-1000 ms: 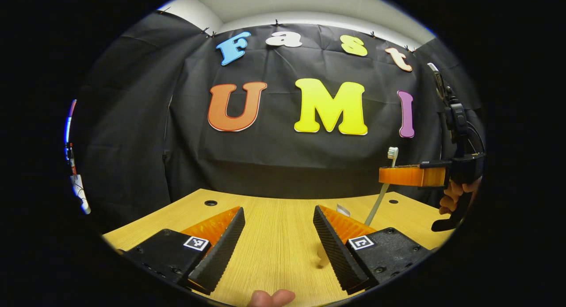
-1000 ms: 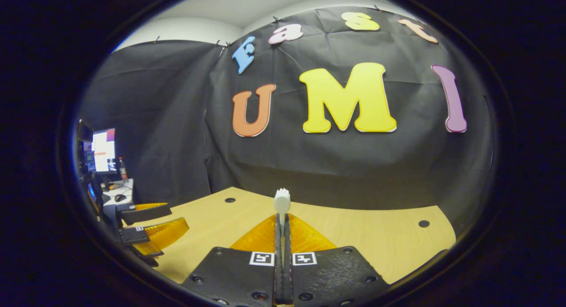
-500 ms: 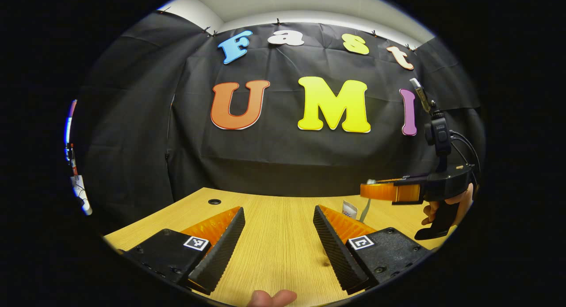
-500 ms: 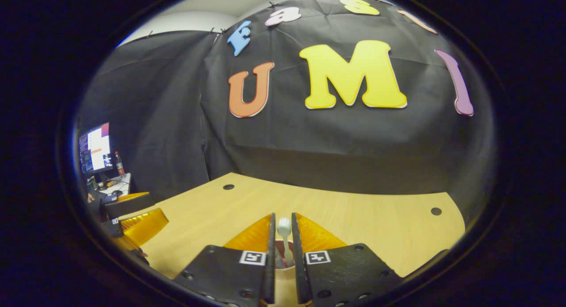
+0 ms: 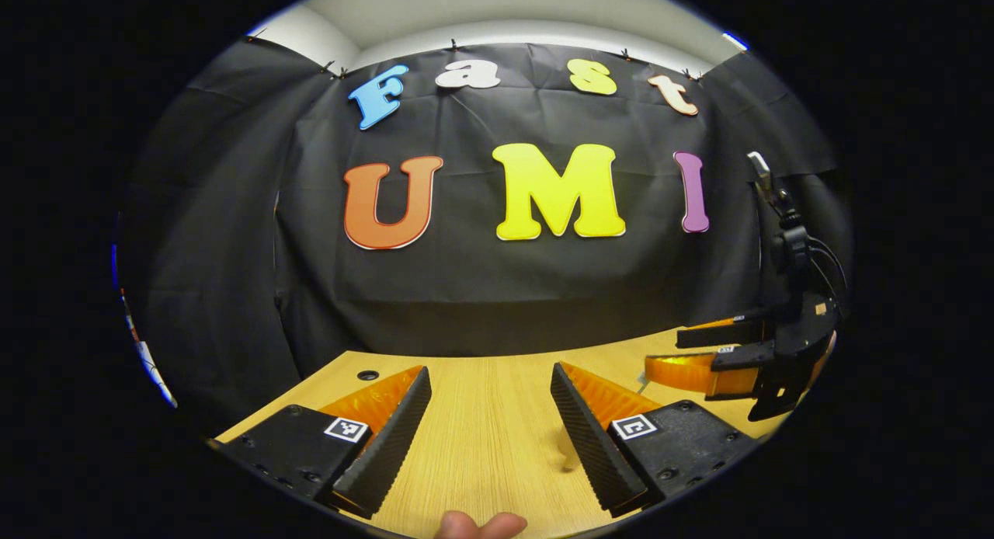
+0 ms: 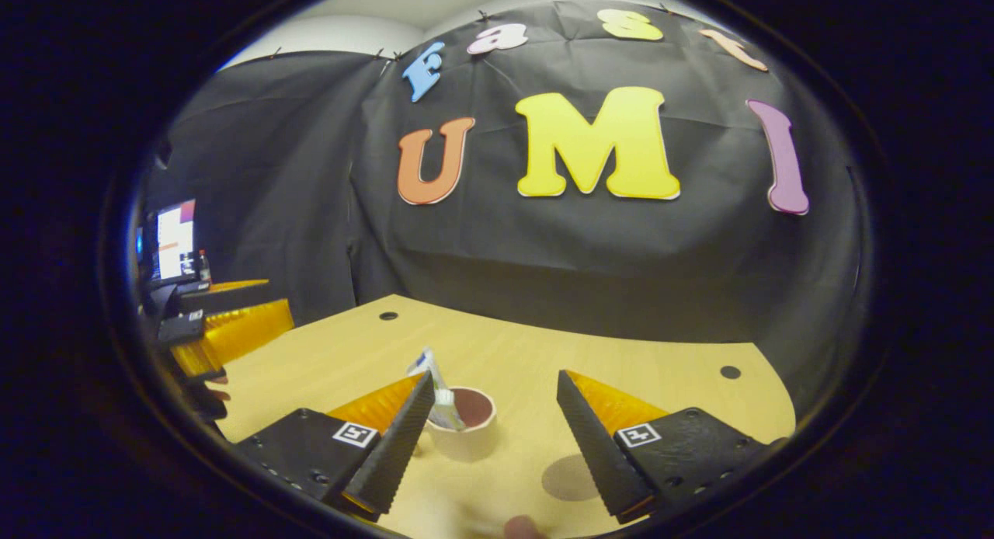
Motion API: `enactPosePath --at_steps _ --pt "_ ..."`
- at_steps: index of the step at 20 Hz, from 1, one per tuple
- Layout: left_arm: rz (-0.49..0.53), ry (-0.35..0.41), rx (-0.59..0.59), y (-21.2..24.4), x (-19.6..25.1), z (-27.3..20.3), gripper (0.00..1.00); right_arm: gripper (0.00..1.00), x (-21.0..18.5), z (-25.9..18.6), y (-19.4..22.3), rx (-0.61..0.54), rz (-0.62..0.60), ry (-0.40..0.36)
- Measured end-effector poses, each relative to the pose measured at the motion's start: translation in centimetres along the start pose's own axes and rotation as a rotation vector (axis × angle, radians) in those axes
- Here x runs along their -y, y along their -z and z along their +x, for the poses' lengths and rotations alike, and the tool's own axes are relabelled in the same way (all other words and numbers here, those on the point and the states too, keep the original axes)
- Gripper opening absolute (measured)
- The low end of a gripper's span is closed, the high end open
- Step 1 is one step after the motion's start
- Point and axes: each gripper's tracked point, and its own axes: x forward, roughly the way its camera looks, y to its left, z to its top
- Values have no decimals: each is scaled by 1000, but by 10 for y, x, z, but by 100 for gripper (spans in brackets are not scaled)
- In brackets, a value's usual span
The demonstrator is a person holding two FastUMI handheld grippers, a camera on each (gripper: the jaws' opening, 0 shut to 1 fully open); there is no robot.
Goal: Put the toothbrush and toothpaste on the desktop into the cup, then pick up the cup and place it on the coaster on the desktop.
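Wooden desktop (image 6: 637,376) – cup (image 6: 464,422) beside coaster (image 6: 568,478) – both grippers' jaws spread, black-draped booth.

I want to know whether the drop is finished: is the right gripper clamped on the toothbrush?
No: in the right gripper view the right gripper stands wide open with nothing between its fingers, above the cup.
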Motion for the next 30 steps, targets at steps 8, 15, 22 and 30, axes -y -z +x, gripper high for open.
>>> enactPosePath --at_steps 8,15,22,30 --pt "307 229 -219 -20 49 27 97 96 99 -110 50 -51 81 108" --pt "429 329 -401 4 71 49 98 96 192 -186 96 -81 218 272" --pt "446 454 -630 54 79 48 100 96 201 -198 88 -50 265 280" --pt "491 529 -994 117 64 49 96 96 201 -199 107 -70 312 254"
